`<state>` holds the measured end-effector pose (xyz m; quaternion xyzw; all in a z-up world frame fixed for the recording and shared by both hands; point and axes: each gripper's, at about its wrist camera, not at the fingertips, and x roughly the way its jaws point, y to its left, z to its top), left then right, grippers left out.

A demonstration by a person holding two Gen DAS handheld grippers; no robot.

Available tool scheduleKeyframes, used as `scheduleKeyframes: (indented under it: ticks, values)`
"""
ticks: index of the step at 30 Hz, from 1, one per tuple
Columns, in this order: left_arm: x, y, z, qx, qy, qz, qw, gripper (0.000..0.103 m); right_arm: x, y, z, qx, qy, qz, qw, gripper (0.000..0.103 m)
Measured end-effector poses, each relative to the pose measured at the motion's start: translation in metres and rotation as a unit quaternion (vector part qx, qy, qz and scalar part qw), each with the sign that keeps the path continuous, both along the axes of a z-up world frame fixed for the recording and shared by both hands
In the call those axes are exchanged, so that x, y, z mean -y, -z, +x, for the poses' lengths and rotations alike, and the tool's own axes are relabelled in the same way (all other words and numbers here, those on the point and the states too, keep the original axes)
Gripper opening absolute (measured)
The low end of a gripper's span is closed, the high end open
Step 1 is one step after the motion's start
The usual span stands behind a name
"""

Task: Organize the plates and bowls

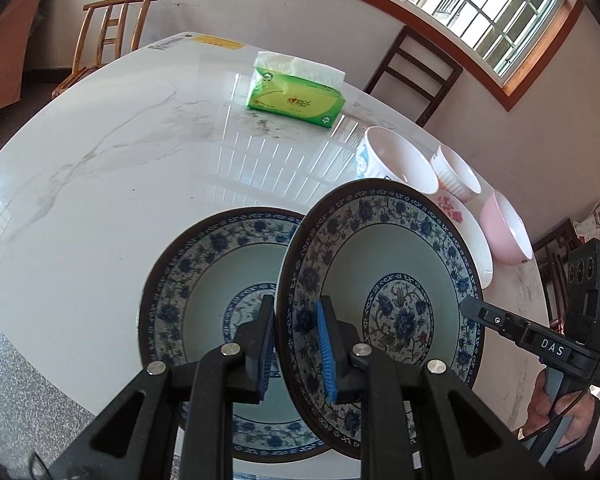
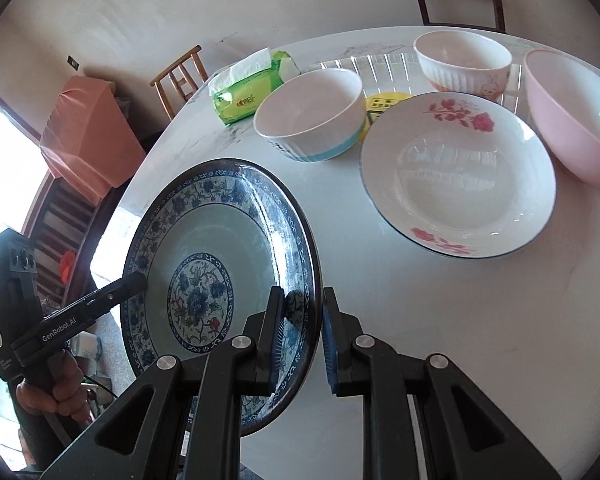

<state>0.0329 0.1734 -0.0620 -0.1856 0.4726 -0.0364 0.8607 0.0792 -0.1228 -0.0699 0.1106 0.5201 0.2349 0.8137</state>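
A blue-and-white floral plate (image 1: 384,280) is held tilted above the table, gripped at opposite rims by both grippers. My left gripper (image 1: 296,348) is shut on its near rim. My right gripper (image 2: 302,338) straddles its other rim (image 2: 300,264), pads at or very near it; it shows at the plate's right in the left wrist view (image 1: 470,308). A second matching plate (image 1: 204,276) lies flat on the table below. A white rose plate (image 2: 458,176), a white bowl with blue band (image 2: 312,114), a ribbed white bowl (image 2: 464,62) and a pink bowl (image 2: 576,116) stand beyond.
A green tissue pack (image 1: 296,94) lies mid-table on the white marble table (image 1: 120,168). Wooden chairs (image 1: 112,36) stand at the far edge, another dark chair (image 1: 416,76) by the window wall. The table's near edge (image 1: 60,368) drops to a speckled floor.
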Motion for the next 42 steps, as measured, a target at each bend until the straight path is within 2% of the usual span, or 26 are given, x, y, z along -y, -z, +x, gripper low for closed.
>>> scheduleKeyframes:
  ticks: [14, 28, 34, 40, 42]
  values:
    - [-0.064, 0.017, -0.006, -0.023, -0.057, 0.003, 0.9981, 0.020, -0.078, 0.020, 0.020, -0.028, -0.048, -0.002, 0.998, 0.018]
    - [-0.065, 0.034, 0.002, -0.036, -0.056, -0.010, 0.9977, 0.020, -0.090, 0.029, 0.022, -0.029, -0.048, -0.039, 0.998, 0.021]
    - [-0.066, 0.033, 0.005, -0.036, -0.057, -0.005, 0.9977, 0.020, -0.092, 0.035, 0.023, -0.048, -0.048, -0.033, 0.997, 0.021]
    - [-0.068, 0.033, 0.008, -0.041, -0.064, -0.015, 0.9970, 0.028, -0.092, 0.036, 0.022, -0.056, -0.049, -0.027, 0.997, 0.022]
    - [-0.066, 0.033, 0.009, -0.039, -0.060, -0.018, 0.9973, 0.036, -0.092, 0.038, 0.022, -0.059, -0.050, -0.028, 0.997, 0.022]
